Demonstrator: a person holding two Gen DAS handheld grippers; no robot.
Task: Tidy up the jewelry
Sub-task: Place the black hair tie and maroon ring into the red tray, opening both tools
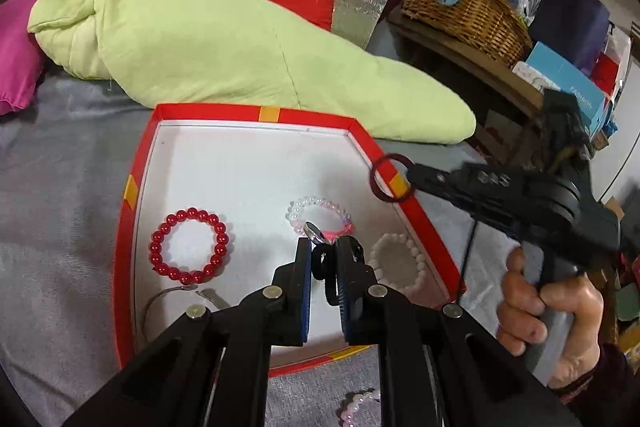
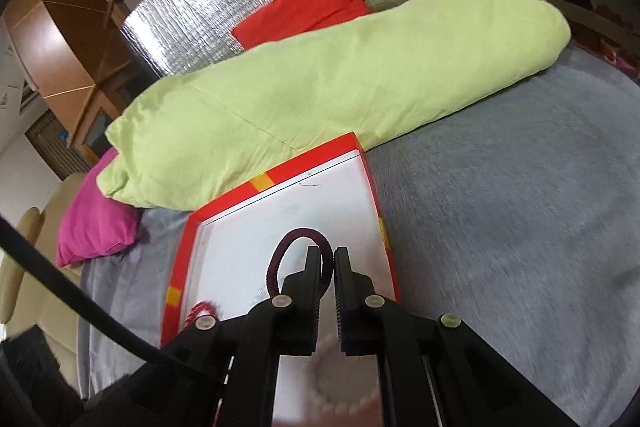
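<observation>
Left wrist view showed the red-rimmed box on the grey blanket, already holding a red bead bracelet, a pastel bead bracelet, a white bead bracelet and a metal bangle. The left gripper was nearly closed on a black loop above the box floor. The right gripper pinched a dark maroon hair tie over the box's right rim. One pink bracelet lay outside, so sorting seemed mostly done.
</observation>
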